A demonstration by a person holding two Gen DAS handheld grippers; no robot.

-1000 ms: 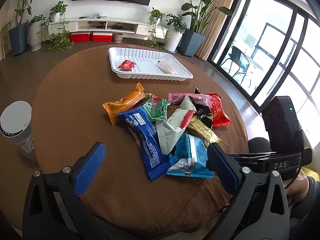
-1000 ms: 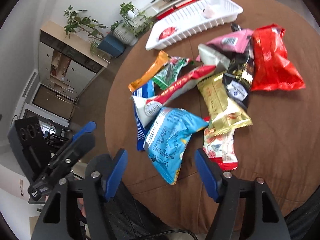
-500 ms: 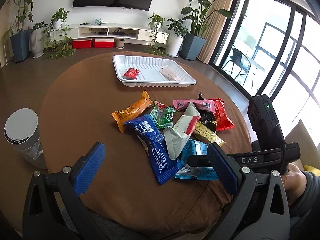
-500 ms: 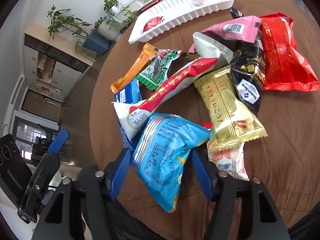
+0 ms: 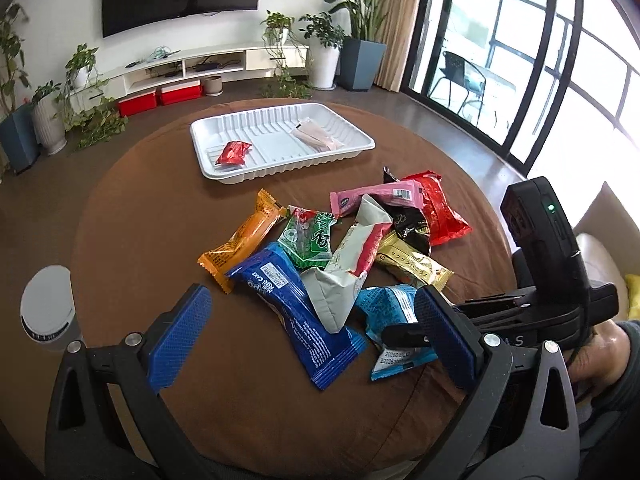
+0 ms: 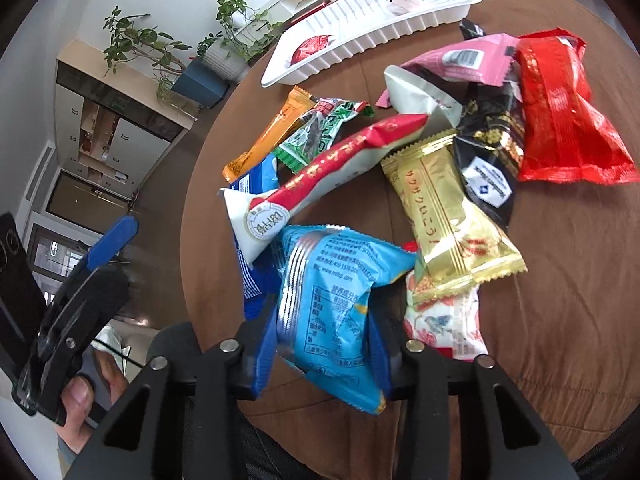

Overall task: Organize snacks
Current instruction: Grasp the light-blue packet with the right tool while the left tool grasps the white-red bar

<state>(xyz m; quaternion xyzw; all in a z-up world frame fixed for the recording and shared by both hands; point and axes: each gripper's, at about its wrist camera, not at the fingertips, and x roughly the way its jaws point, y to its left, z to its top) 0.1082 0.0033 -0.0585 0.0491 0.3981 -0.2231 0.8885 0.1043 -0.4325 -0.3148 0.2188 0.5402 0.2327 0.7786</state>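
Two tongs: one idle, one gripping
Left tongs (image 5: 304, 332): released, jaws wide and empty, held above the near table edge; likely kept clear so the other can work
Navy pack (image 5: 296, 312): lies between and just past the left jaws, untouched
Orange bar (image 5: 244, 236): ahead-left of the left tongs, at the heap's edge, free to take next
Heap: loose, overlapping packs ahead of both tongs, so the nearest top one goes first
Right tongs (image 6: 322, 344): jaws have just been closing, now clenched on the blue bag, pads pressing its sides
Blue bag (image 6: 328, 300): task item, pinched at its near end, far end resting on the heap; gripped across the narrow width for a firm hold
Gold pack (image 6: 444, 216): just right of the right tongs, touching the bag
Tray (image 5: 352, 156): far beyond the heap, holding a red packet (image 5: 232, 153) and a pale stick (image 5: 316, 139); probably the bag's destination
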